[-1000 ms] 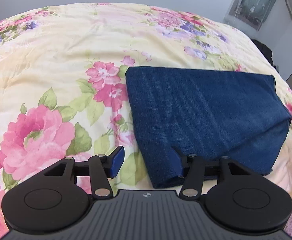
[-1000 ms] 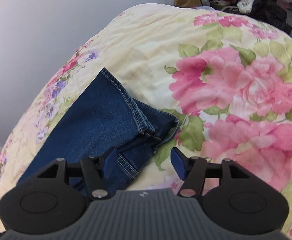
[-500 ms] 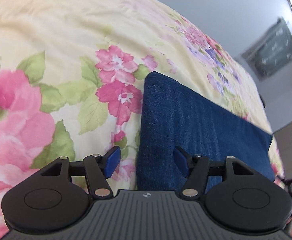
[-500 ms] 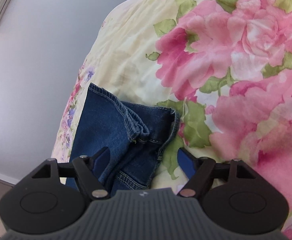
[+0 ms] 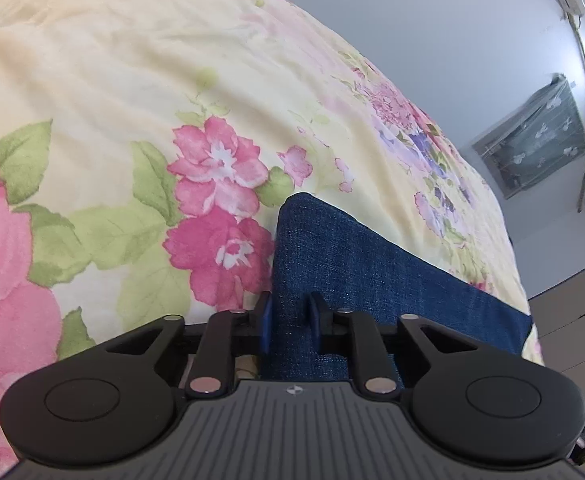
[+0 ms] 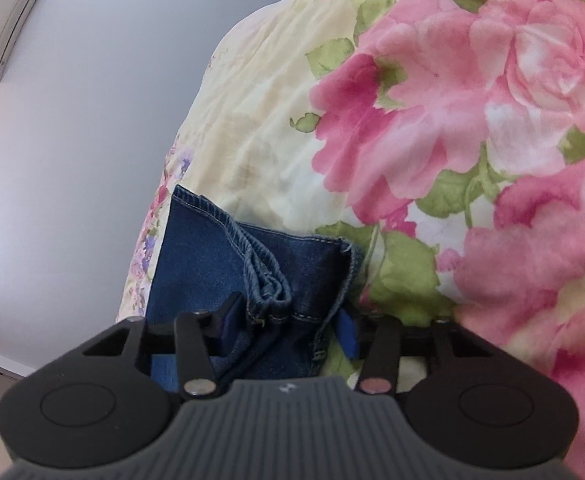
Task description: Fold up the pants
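Note:
Dark blue denim pants (image 5: 372,280) lie folded on a floral bedspread (image 5: 112,100). In the left wrist view my left gripper (image 5: 290,314) is shut on the near folded edge of the pants; its blue pads pinch the cloth. In the right wrist view the pants' hem end (image 6: 260,264) with its stitched cuffs lies bunched between the fingers of my right gripper (image 6: 288,326). Those fingers stand apart on either side of the cuffs, not pressing them together.
The yellow bedspread with pink flowers (image 6: 472,100) fills both views. A grey wall (image 6: 72,140) stands beyond the bed's far edge. A wall air conditioner (image 6: 8,16) and a covered frame (image 5: 532,136) hang on the walls. A cabinet (image 5: 572,332) stands beside the bed.
Both grippers dropped low and moved forward onto the pants. The left gripper closed on the folded edge. The right gripper slid its open fingers around the hem end.

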{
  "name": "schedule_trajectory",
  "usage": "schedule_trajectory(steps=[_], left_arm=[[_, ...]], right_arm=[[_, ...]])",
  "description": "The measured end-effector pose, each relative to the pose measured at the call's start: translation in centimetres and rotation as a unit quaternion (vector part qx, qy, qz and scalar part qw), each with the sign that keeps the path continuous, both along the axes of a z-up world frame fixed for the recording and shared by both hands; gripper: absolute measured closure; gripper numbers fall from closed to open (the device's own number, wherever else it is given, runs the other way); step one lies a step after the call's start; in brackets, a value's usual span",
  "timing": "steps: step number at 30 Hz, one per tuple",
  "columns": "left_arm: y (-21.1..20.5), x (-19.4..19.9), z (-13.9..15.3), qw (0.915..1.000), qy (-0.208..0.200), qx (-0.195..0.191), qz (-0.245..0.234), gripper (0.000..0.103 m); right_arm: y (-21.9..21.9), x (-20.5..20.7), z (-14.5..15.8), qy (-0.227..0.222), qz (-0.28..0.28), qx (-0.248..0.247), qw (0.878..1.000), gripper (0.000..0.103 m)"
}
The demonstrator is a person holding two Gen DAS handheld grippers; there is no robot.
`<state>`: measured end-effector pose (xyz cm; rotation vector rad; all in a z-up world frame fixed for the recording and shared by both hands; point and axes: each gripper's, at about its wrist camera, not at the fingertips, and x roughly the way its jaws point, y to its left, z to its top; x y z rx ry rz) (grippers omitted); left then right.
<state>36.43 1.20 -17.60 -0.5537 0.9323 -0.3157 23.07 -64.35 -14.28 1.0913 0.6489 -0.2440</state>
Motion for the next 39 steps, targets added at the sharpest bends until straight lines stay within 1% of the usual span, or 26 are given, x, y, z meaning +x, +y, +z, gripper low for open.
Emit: schedule_trajectory(steps=[1,2,4,5,6,8,12,13,16,18,21,24,26,28,30,31,33,34,35,36,37,39], left_arm=[[-0.5,-0.1,0.4,0.9998,-0.008,0.018,-0.002,0.090],[-1.1,-0.3,1.0,0.9992,-0.013,0.037,-0.002,0.092],[-2.1,-0.4,1.9,0.9975,-0.017,0.068,0.002,0.093],[-2.4,-0.4,2.3,0.9969,-0.016,0.077,0.005,0.093],[-2.5,-0.4,2.7,0.9965,-0.017,0.081,0.009,0.093],[-2.4,-0.6,3.7,0.9962,-0.023,0.083,0.013,0.094],[-2.4,-0.9,6.6,0.9940,-0.051,0.096,-0.002,0.095],[-2.3,-1.0,7.4,0.9933,-0.059,0.099,-0.007,0.097],[-1.8,-1.5,10.2,0.9905,-0.082,0.110,-0.014,0.097],[-0.8,-2.0,12.0,0.9866,-0.097,0.131,-0.009,0.097],[2.2,-2.8,14.6,0.9809,-0.110,0.161,0.005,0.097],[5.5,-3.8,16.1,0.9746,-0.114,0.191,0.024,0.098],[7.6,-4.4,15.7,0.9723,-0.103,0.206,0.037,0.098],[8.9,-4.8,14.1,0.9715,-0.083,0.218,0.041,0.098],[9.5,-4.9,11.6,0.9709,-0.059,0.229,0.039,0.097],[9.4,-4.9,10.4,0.9698,-0.050,0.235,0.039,0.097],[9.5,-4.9,8.1,0.9648,-0.042,0.257,0.041,0.097],[9.6,-4.6,7.1,0.9651,-0.034,0.256,0.043,0.097],[9.8,-4.4,6.3,0.9659,-0.023,0.254,0.042,0.097],[10.0,-4.3,5.6,0.9649,-0.016,0.259,0.039,0.096],[9.9,-4.0,5.2,0.9629,-0.012,0.267,0.038,0.094],[9.8,-3.9,4.3,0.9592,-0.003,0.281,0.026,0.088]], right_arm=[[0.2,-0.1,0.3,0.003,0.004,-0.013,1.000,0.069],[0.4,0.3,0.8,0.005,0.012,-0.031,0.999,0.071],[1.3,1.0,2.3,0.018,0.027,-0.078,0.996,0.077],[1.8,1.4,3.1,0.023,0.033,-0.098,0.994,0.078],[2.2,1.8,4.2,0.026,0.039,-0.118,0.992,0.079],[3.0,2.3,6.3,0.025,0.048,-0.143,0.988,0.080],[5.0,2.9,10.7,0.010,0.071,-0.180,0.981,0.081],[5.7,3.1,11.7,0.005,0.077,-0.187,0.979,0.081],[8.0,3.3,14.1,-0.010,0.092,-0.197,0.976,0.081],[9.7,3.4,15.1,-0.021,0.105,-0.192,0.976,0.081],[12.8,3.4,15.9,-0.038,0.133,-0.179,0.974,0.082],[16.3,3.2,15.7,-0.059,0.167,-0.158,0.971,0.082],[18.2,2.8,14.7,-0.069,0.182,-0.140,0.971,0.082],[19.4,2.3,13.0,-0.068,0.187,-0.121,0.972,0.082],[20.0,1.6,10.7,-0.053,0.180,-0.108,0.976,0.082],[19.9,1.2,9.5,-0.040,0.174,-0.101,0.979,0.082],[19.2,0.4,7.3,-0.002,0.155,-0.095,0.983,0.082],[18.6,0.1,6.0,0.015,0.148,-0.087,0.985,0.082],[18.1,-0.3,5.0,0.027,0.142,-0.076,0.987,0.082],[17.8,-0.5,4.2,0.034,0.138,-0.068,0.988,0.082],[17.6,-0.6,3.4,0.036,0.135,-0.062,0.988,0.082],[17.7,-0.5,2.9,0.036,0.138,-0.075,0.987,0.082]])
